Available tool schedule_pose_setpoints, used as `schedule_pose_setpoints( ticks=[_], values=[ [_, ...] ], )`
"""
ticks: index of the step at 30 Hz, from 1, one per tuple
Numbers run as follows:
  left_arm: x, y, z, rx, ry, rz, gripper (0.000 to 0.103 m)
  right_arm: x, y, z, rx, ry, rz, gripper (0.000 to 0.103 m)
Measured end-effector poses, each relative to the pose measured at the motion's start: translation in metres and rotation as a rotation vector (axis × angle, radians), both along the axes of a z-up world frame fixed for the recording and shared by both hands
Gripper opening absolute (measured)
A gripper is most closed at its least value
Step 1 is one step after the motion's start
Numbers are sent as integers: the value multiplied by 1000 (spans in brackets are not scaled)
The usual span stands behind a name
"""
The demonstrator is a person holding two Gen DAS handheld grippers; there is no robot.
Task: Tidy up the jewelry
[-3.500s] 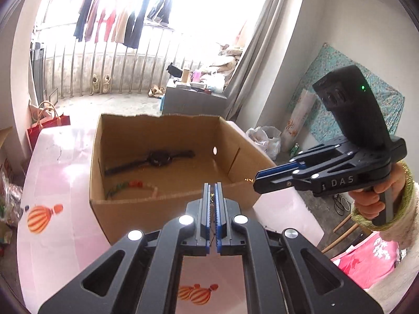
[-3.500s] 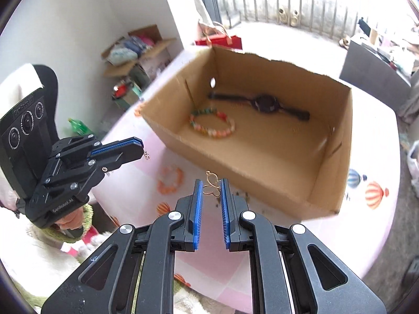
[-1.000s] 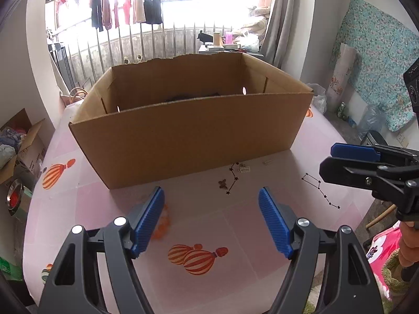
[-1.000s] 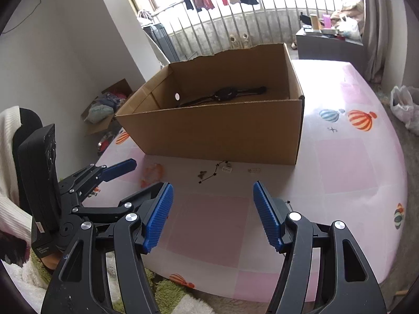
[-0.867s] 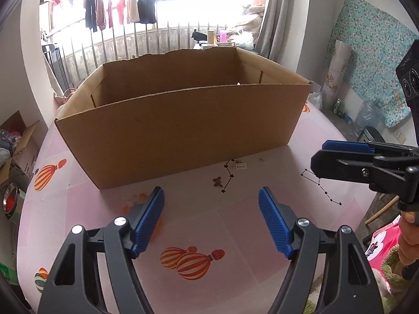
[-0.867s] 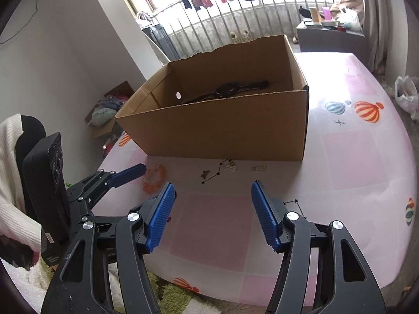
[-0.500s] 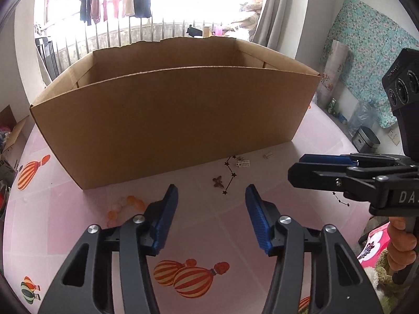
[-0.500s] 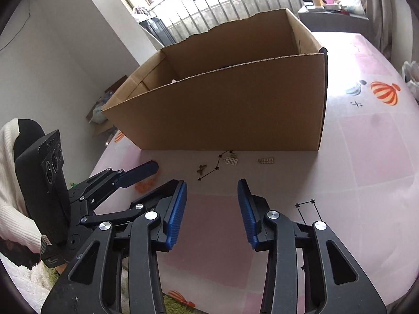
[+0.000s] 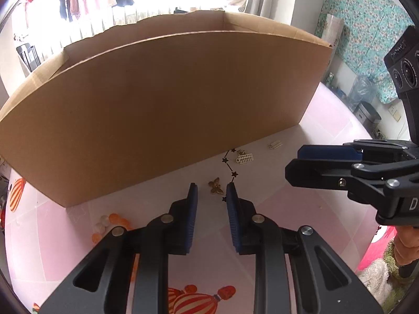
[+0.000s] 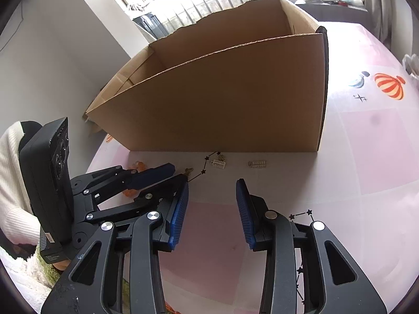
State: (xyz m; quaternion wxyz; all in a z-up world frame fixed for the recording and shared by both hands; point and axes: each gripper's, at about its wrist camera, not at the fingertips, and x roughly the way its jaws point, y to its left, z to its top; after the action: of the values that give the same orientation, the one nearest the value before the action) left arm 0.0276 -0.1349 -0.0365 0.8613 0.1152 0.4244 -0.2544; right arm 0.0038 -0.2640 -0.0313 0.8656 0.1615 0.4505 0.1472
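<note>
While its blue pads draw together, the left claw (image 9: pixel 211 192) points down at the pink surface (image 9: pixel 275 209) with a small gold butterfly charm (image 9: pixel 216 185) just ahead of the gap between its tips; the pads do not press on the charm, and whether it lies fully between them cannot be told. Just right of that claw's right tip runs a printed line of black stars (image 9: pixel 230 167). Farther ahead and a little right lies a pale comb-shaped charm (image 9: pixel 245 158), and beyond it to the right a smaller pale clip (image 9: pixel 275 145), both close to the foot of the box (image 9: pixel 157 110), whose brown front wall fills the view ahead of the claw. Left of the left claw, partly behind its arm, sit orange and white beads (image 9: pixel 110 223).

From the right wrist, the right claw (image 10: pixel 212 191) stands partly spread over bare pink surface (image 10: pixel 366 157), nothing between its pads. Ahead of it lie the comb-shaped charm (image 10: pixel 218 164) and the clip (image 10: pixel 257 163), near the box (image 10: pixel 222 99). The left claw (image 10: pixel 175 174) reaches in from its left, tips beside the butterfly charm (image 10: pixel 189 170), with the beads (image 10: pixel 138 166) behind it. A white sleeve (image 10: pixel 13 172) shows at the far left.
</note>
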Motion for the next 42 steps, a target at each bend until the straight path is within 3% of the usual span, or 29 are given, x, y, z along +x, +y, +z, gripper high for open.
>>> schedule_pose_setpoints(
  ticks=[10,27,34,42],
  values=[
    [4,-16,1,92,-2,-29,7,3,-9,-10,7,11,-20,35],
    [-14,14,7,67,-8,5,6,-20,-10,4,-10,-34,-9,35],
    [-17,32,5,22,-7,31,6,-7,14,4,-75,-42,12,31],
    [-19,35,-1,1,1,30,6,9,32,-2,-246,-68,10,28]
  ],
)
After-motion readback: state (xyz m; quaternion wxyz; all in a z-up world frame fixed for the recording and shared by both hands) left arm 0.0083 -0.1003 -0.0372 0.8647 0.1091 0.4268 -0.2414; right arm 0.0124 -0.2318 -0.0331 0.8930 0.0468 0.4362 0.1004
